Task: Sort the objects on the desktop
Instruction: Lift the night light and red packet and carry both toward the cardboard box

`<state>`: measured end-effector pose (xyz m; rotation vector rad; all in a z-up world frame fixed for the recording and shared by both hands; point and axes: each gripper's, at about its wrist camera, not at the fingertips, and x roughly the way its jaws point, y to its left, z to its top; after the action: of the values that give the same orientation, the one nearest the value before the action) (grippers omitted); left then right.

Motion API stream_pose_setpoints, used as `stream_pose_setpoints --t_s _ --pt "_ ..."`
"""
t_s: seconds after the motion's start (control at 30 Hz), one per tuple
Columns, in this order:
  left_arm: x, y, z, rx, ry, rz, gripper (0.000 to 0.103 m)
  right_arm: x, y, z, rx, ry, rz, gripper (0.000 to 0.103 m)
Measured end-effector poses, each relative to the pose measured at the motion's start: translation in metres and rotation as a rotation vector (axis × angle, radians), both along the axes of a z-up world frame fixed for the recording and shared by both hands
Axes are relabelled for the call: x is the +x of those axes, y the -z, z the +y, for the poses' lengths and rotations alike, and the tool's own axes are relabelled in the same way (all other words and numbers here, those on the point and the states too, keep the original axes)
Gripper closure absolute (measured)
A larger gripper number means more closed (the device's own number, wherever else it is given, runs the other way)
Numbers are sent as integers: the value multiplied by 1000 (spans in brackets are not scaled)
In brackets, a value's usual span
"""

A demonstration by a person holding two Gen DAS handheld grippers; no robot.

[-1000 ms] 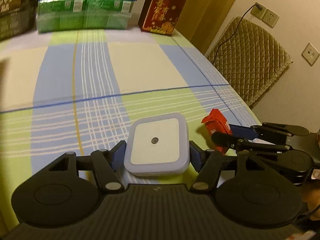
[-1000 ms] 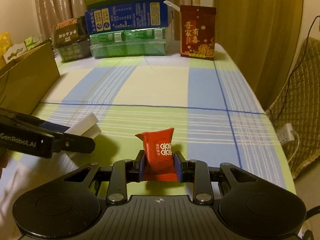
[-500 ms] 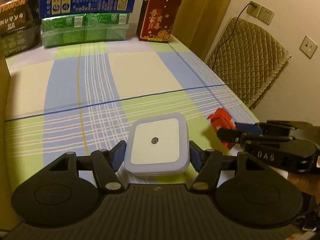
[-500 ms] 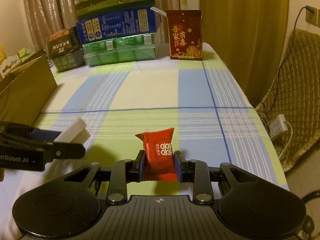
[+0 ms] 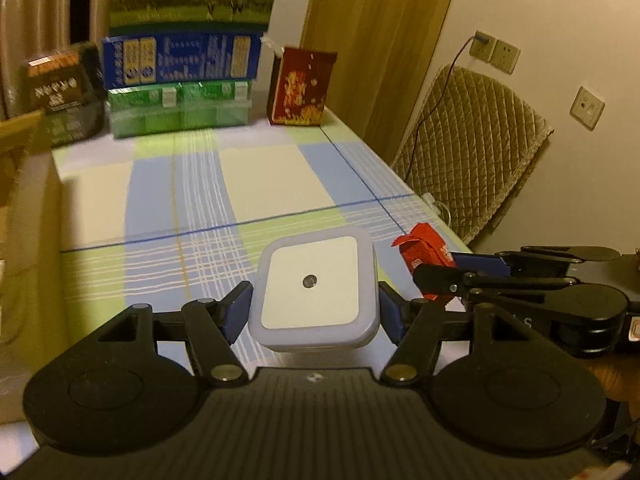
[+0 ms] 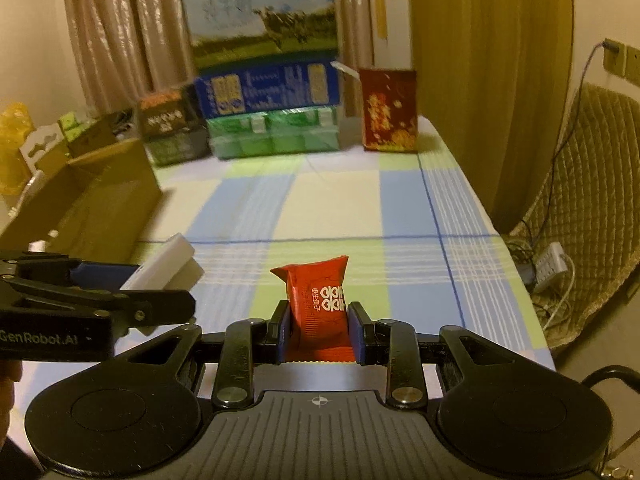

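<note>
Jaws of the left gripper (image 5: 314,312) are clamped on a white square night light (image 5: 314,292). A red snack packet (image 6: 320,308) is pinched by the right gripper (image 6: 320,332) above the checked tablecloth (image 6: 340,200).

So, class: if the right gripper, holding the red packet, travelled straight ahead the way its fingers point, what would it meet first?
Probably nothing nearby: ahead of the right gripper and its red packet lies bare checked tablecloth. The first obstacle looks like the green pack at the far end, though depth is uncertain.

Lettering "GenRobot.AI", white, on the side of the left gripper (image 6: 160,280). Letter "S" on the right gripper (image 5: 434,270). Print on the red snack packet (image 6: 320,304) and the boxes behind it unreadable.
</note>
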<state>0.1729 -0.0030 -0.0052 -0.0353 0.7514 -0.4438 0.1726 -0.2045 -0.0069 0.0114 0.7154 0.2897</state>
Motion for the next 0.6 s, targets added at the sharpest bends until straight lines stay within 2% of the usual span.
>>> stream_pose_setpoints --t_s 0.3,0.6 --pt "-42 -38 31 0 -71 -54 42 -32 -34 36 -3 -78 -57 76" --pt "-75 -58 77 8 -161 -86 42 -50 -51 77 5 -168 -92 76"
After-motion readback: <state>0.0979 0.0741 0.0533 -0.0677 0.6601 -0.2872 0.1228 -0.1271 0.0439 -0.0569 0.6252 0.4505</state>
